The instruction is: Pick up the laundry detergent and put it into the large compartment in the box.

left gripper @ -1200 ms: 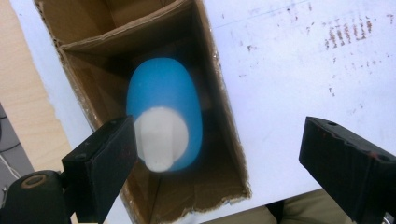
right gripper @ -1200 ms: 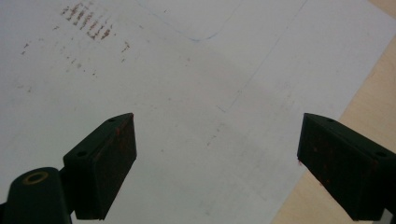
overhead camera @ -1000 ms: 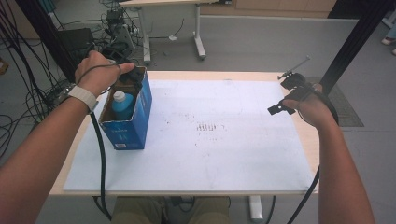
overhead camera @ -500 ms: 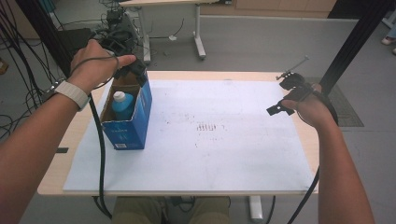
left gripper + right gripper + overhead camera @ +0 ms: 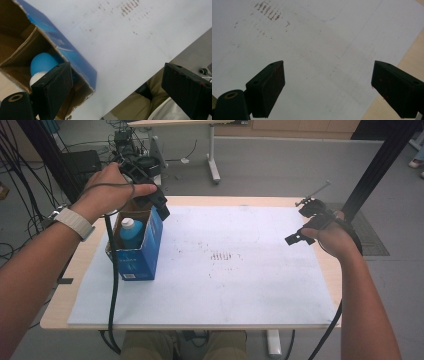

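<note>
High view: a wooden table [image 5: 70, 270] carries a white sheet [image 5: 240, 285] with small brown marks near its middle. Around it there is a grey floor, another table leg behind, black cables at the left and a dark post at the right. An open blue box [image 5: 140, 252] stands on the left part of the sheet, and a blue bottle [image 5: 131, 234] with a white cap stands upright inside it. The left hand [image 5: 107, 190] comes over the far end of the box, palm down, and the left gripper [image 5: 159, 205] points toward the sheet just beside the box top. Its cable hangs down in front of the box. The right hand [image 5: 332, 237] is near the right edge of the table, well apart from the box, and the right gripper [image 5: 300, 236] points toward the middle of the sheet.

Left gripper view: the jaws are spread wide and nothing is between them. The box [image 5: 75, 60] lies at the left, one jaw partly covers the bottle [image 5: 41, 63] in it. The sheet [image 5: 130, 42] goes across, and below its edge the person's trousers show.

Right gripper view: the jaws are also spread wide, with nothing between them. Under them there is the sheet [image 5: 317, 62] with the brown marks, and the bare table [image 5: 409, 55] at the right.
</note>
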Demonstrator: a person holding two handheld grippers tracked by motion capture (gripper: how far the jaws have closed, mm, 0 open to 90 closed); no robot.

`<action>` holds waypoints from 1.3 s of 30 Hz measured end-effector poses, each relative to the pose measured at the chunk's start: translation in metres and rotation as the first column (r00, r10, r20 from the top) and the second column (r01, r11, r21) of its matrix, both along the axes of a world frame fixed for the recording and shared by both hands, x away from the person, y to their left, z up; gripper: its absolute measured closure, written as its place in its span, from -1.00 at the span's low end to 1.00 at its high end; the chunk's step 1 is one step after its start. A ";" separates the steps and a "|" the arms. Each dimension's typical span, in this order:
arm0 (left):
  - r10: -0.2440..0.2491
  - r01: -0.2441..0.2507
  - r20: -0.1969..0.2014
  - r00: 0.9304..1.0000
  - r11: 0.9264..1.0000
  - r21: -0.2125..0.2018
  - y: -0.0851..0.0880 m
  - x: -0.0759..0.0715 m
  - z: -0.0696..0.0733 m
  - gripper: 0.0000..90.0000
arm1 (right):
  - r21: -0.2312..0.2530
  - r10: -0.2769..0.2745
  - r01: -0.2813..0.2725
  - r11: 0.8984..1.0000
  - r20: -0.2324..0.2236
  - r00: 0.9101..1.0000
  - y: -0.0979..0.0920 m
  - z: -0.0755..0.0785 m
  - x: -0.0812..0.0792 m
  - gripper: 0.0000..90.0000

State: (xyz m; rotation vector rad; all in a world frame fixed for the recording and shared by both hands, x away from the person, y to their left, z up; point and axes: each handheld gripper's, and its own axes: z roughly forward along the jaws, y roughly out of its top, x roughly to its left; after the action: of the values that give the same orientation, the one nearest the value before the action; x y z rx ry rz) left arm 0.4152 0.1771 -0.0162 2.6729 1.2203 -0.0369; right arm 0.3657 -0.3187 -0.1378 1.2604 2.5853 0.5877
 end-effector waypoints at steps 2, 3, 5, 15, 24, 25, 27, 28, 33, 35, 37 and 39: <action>-0.031 0.031 0.002 1.000 1.000 0.003 -0.004 -0.001 -0.001 -0.77 | 0.003 -0.001 0.001 1.000 -0.002 1.000 -0.001 0.000 -0.001 -0.74; -0.049 0.049 0.001 0.999 0.999 0.008 -0.006 -0.002 -0.002 -0.77 | 0.007 -0.004 0.004 1.000 -0.003 1.000 -0.001 0.000 -0.001 -0.74; -0.076 0.076 0.001 0.997 0.997 0.004 -0.009 -0.003 -0.003 -0.78 | 0.010 -0.007 0.007 1.000 -0.002 1.000 -0.002 0.001 -0.002 -0.74; -0.222 0.222 -0.005 0.975 0.975 -0.009 -0.026 -0.007 -0.011 -0.79 | 0.019 -0.022 0.022 1.000 -0.011 1.000 -0.005 -0.002 -0.007 -0.74; -0.328 0.328 -0.006 0.945 0.944 -0.015 -0.044 -0.013 -0.017 -0.84 | 0.024 -0.031 0.032 0.999 -0.023 0.999 -0.005 -0.004 -0.008 -0.74; -0.338 0.337 -0.004 0.941 0.941 -0.019 -0.045 -0.013 -0.018 -0.85 | 0.028 -0.032 0.033 0.999 -0.026 0.999 -0.006 -0.005 -0.007 -0.74; -0.358 0.358 -0.001 0.934 0.934 -0.022 -0.045 -0.014 -0.020 -0.85 | 0.029 -0.034 0.035 0.999 -0.029 0.999 -0.006 -0.005 -0.007 -0.74; -0.369 0.369 0.000 0.930 0.929 -0.026 -0.046 -0.014 -0.021 -0.85 | 0.029 -0.035 0.036 0.999 -0.031 0.999 -0.005 -0.006 -0.008 -0.74; -0.423 0.423 0.008 0.906 0.906 -0.031 -0.050 -0.017 -0.026 -0.85 | 0.030 -0.038 0.039 0.999 -0.036 0.999 -0.005 -0.008 -0.007 -0.74; -0.446 0.446 0.009 0.895 0.894 -0.030 -0.052 -0.018 -0.028 -0.87 | 0.028 -0.038 0.039 0.999 -0.038 0.999 -0.004 -0.009 -0.007 -0.74; -0.462 0.462 0.008 0.887 0.886 -0.032 -0.055 -0.019 -0.031 -0.87 | 0.027 -0.037 0.038 0.999 -0.039 0.999 -0.003 -0.009 -0.006 -0.74; -0.474 0.474 0.012 0.880 0.880 -0.029 -0.057 -0.021 -0.032 -0.87 | 0.027 -0.036 0.037 0.999 -0.040 0.999 -0.002 -0.009 -0.006 -0.74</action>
State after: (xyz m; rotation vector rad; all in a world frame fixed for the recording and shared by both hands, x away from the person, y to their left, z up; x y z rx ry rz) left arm 0.3940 0.1197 -0.0487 2.8709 0.5253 -0.1210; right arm 0.3598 -0.3208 -0.1465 1.3380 2.5889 0.5990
